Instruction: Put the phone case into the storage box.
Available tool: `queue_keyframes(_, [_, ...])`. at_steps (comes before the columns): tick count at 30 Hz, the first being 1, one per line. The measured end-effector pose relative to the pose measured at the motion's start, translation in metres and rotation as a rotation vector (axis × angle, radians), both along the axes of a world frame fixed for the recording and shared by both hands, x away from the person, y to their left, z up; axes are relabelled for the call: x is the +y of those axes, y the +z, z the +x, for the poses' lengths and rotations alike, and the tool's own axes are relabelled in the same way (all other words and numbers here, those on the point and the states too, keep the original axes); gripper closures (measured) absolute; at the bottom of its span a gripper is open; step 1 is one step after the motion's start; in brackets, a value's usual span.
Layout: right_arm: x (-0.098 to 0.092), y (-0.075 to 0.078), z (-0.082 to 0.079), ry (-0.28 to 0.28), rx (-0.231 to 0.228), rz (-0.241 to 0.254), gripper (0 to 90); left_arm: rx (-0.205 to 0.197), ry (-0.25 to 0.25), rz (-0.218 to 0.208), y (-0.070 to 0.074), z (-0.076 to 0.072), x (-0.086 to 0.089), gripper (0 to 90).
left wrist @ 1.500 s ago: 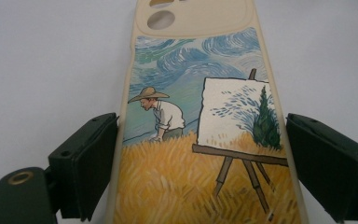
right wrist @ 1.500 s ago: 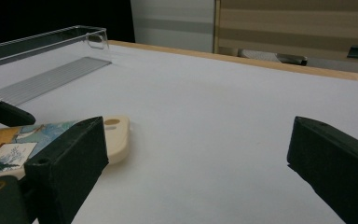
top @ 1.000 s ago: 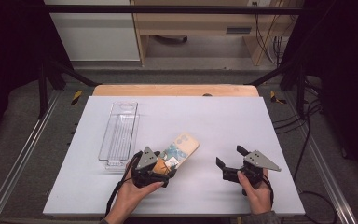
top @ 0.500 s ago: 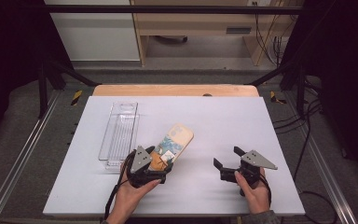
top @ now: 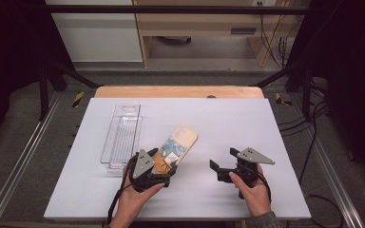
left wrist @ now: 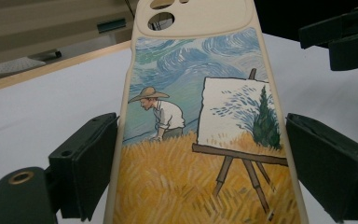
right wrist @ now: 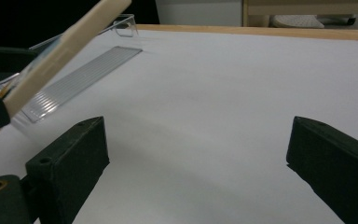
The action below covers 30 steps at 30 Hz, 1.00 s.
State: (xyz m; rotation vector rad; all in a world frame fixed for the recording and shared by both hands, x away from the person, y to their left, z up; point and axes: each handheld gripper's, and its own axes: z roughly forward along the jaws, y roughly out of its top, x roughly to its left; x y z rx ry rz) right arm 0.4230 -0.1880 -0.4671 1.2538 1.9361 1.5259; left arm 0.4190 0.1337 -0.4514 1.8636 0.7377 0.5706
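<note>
A cream phone case (top: 178,145) printed with a painter in a wheat field is held off the white table, tilted up. My left gripper (top: 165,165) is shut on its lower sides. In the left gripper view both black jaws press the edges of the phone case (left wrist: 200,140), so the left gripper (left wrist: 200,172) grips it across its width. My right gripper (top: 223,160) hovers to the case's right, open and empty. In the right gripper view the right gripper (right wrist: 198,154) shows bare table between its jaws, with the phone case (right wrist: 60,51) slanting at the upper left.
A clear plastic packaging tray (top: 121,137) lies on the table (top: 247,118) just left of the case, also seen as the tray (right wrist: 79,79) in the right gripper view. A wooden strip (top: 178,91) borders the table's far edge. Black frame rails stand at both sides.
My left gripper has carried the phone case a little to the left, nearer the clear tray, with its far end swung up. The right gripper has drifted slightly left and stays open.
</note>
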Motion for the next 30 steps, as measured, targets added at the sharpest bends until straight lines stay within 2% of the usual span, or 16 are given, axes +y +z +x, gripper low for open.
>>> queue_keyframes(12, [0.006,0.032,0.0,0.036,-0.014,0.03,5.9,-0.015,0.0,-0.012,0.001,-0.001,0.0,11.4])
queue_keyframes(30, [0.033,0.051,0.007,0.099,-0.004,0.058,6.6,-0.032,-0.01,-0.023,0.003,-0.003,-0.001,11.4])
